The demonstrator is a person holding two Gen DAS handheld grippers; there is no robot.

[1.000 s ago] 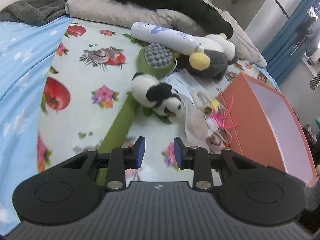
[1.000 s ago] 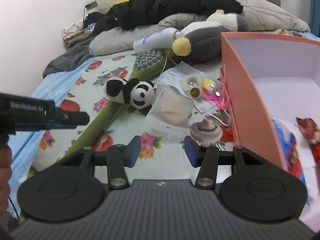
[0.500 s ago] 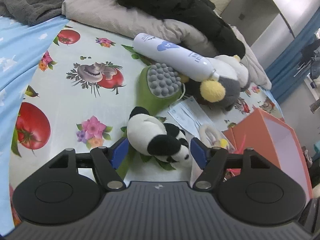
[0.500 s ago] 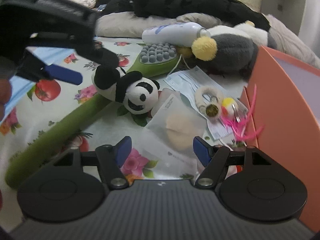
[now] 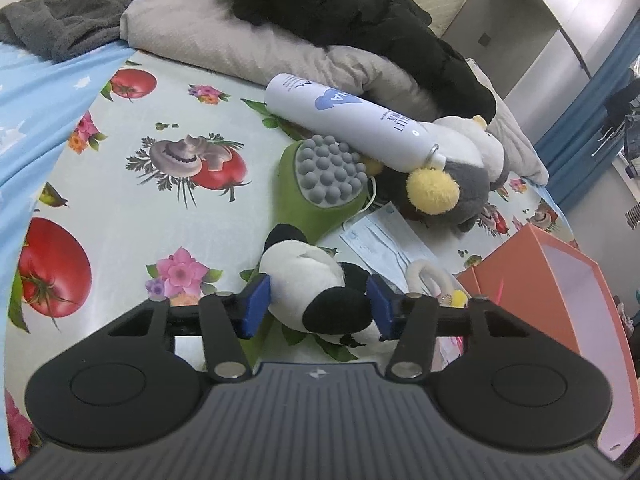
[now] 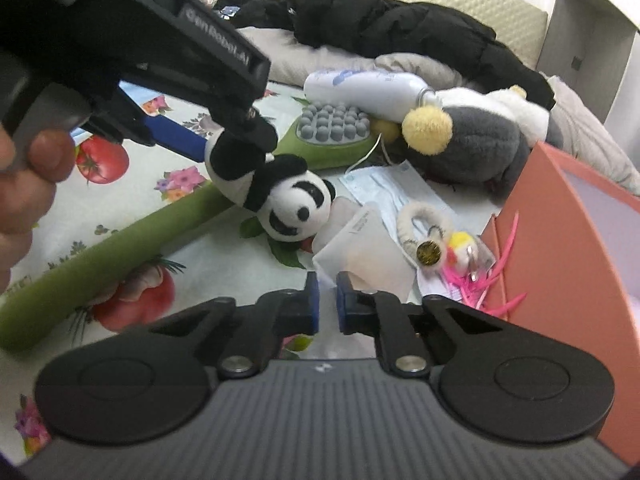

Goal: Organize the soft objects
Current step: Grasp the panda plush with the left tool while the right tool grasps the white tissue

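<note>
The left gripper [image 5: 318, 306] has its jaws closing around the panda plush [image 5: 316, 280], which sits between the 2 blue pads; the pads look to touch its white back on one side and its black limb on the other, so I judge this a grip just forming. The panda lies on the printed sheet [image 5: 160, 200], across the green massage stick [image 5: 316, 184] just ahead of this gripper.

The right gripper [image 6: 327, 300] has its jaws nearly together, a narrow gap left. The corner of a clear pouch [image 6: 362, 248] lies right at the pad tips; whether that corner is pinched between them I cannot tell.

Beyond the right gripper's tips lie a fuzzy ring with a small charm [image 6: 424, 236] and pink feathers [image 6: 492, 276] beside the orange box [image 6: 560, 248], which stands to its right. Farther ahead rest a white bottle [image 6: 364, 90] and a large grey and white plush [image 6: 480, 140].

By my reading the task is at an early stage: every soft item in view is outside the box, and the panda has not yet been lifted. Left to do: carry the panda, then the big plush and the smaller pieces, across to the box.
</note>
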